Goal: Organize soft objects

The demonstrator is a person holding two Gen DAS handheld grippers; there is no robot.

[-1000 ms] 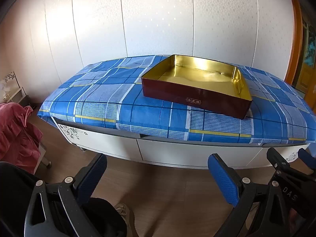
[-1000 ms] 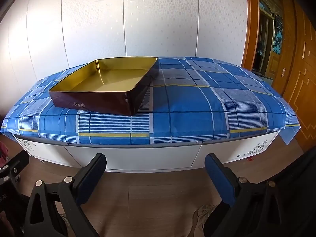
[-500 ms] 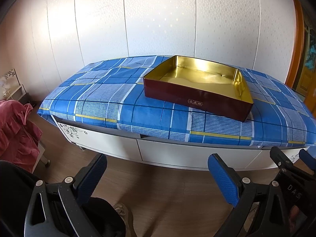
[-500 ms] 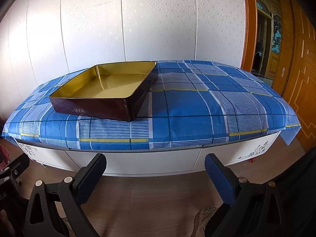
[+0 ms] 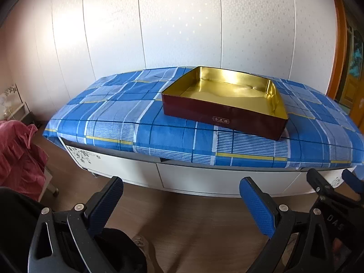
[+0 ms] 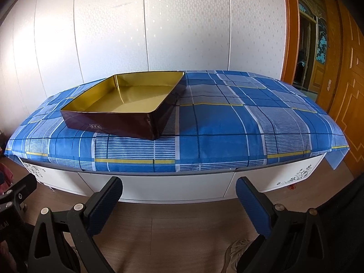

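Both tools (image 5: 180, 199) (image 6: 178, 199) well short of tin (image 5: 227, 111).

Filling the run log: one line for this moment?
left tool open | right tool open | tin empty on cloth

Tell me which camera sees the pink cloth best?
The left wrist view. The pink cloth hangs in a heap at its left edge, beside the cabinet. The right wrist view catches only a dark red sliver at its left edge, too little to make out.
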